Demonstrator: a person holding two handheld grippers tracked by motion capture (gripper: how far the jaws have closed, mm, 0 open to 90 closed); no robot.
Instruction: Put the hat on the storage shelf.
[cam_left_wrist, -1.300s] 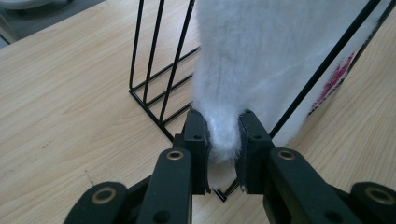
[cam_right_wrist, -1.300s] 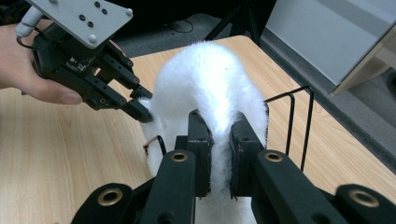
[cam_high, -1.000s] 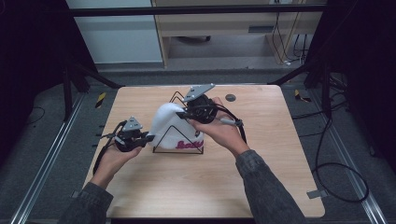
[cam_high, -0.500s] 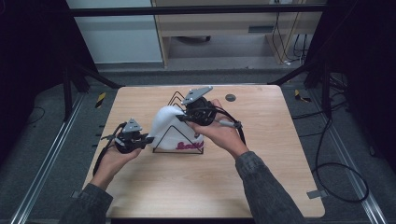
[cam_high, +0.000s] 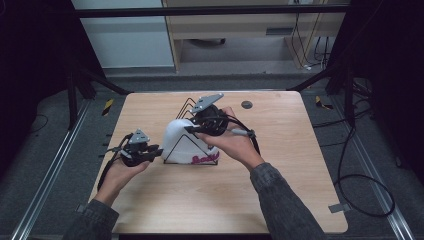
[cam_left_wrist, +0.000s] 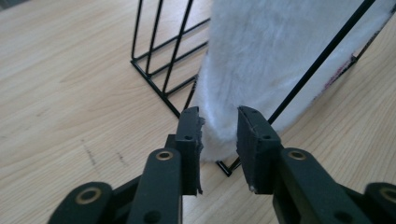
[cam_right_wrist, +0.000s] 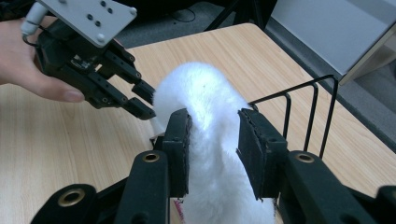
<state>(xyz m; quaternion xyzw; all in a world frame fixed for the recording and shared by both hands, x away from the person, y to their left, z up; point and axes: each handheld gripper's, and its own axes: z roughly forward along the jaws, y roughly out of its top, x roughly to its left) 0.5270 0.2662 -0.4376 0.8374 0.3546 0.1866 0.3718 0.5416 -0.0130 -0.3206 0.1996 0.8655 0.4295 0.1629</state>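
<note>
A white furry item (cam_high: 181, 136) with pink lettering (cam_high: 205, 159) leans in a black wire rack (cam_high: 186, 105) at the table's middle. My left gripper (cam_high: 159, 150) is at its lower left edge. In the left gripper view the jaws (cam_left_wrist: 219, 128) have just been opening and stand apart around the furry edge (cam_left_wrist: 280, 56), open with a gap on one side. My right gripper (cam_high: 192, 129) sits on top of the item. Its jaws (cam_right_wrist: 214, 140) have also just been opening and straddle the fur (cam_right_wrist: 201, 93) loosely. The left gripper (cam_right_wrist: 148, 101) shows beyond it.
The rack's upright wires (cam_right_wrist: 308, 112) rise behind the furry item, and its base bars (cam_left_wrist: 159, 51) lie on the wooden table (cam_high: 300, 175). A small dark round thing (cam_high: 246, 104) lies near the far edge. Cables trail from both grippers.
</note>
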